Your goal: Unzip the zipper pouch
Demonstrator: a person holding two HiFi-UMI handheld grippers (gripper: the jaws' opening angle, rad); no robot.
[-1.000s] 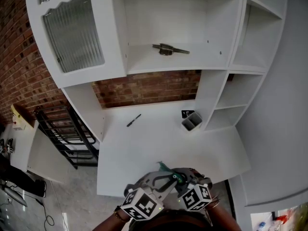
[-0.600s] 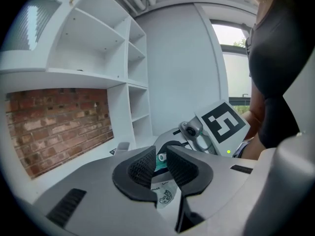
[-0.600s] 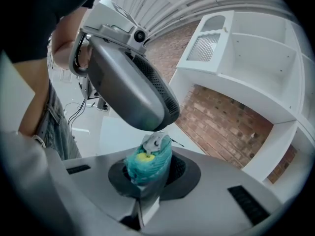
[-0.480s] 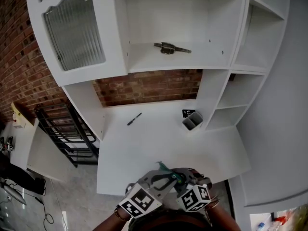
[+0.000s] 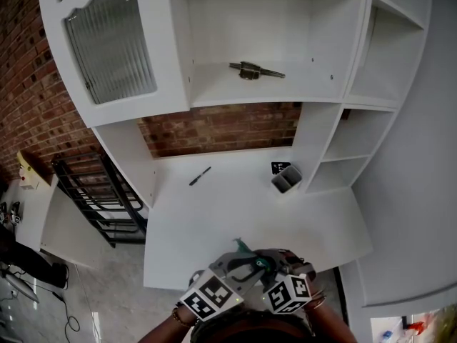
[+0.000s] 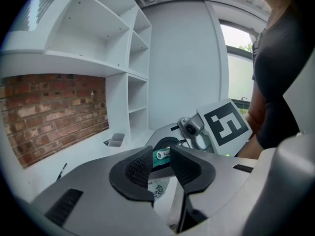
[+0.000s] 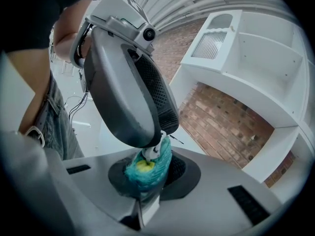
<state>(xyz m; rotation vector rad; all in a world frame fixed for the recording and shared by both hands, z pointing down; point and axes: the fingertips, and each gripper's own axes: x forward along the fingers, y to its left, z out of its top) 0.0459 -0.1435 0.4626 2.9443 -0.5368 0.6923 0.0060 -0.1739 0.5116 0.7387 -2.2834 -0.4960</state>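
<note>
A teal zipper pouch [image 5: 243, 248] hangs just off the near edge of the white desk [image 5: 214, 213], between my two grippers. My right gripper [image 7: 147, 173] is shut on one bunched end of the pouch [image 7: 158, 162]. My left gripper [image 6: 161, 157] comes in from the left and meets it tip to tip. The white zipper pull [image 6: 162, 154] lies between the left tips, whose jaws have just been opening, and a sliver of teal shows beside the pull. In the right gripper view the pull [image 7: 151, 152] stands up under the left gripper's tip [image 7: 157, 135].
A dark pen [image 5: 199, 176] and a small grey holder [image 5: 285, 180] lie farther back on the desk. A metal object [image 5: 253, 71] rests on the shelf above. A black rack [image 5: 100, 199] stands left of the desk, and the person's body is close behind the grippers.
The left gripper has rolled a little about its own axis, so its marker cube has turned. The right gripper and the pouch have stayed put.
</note>
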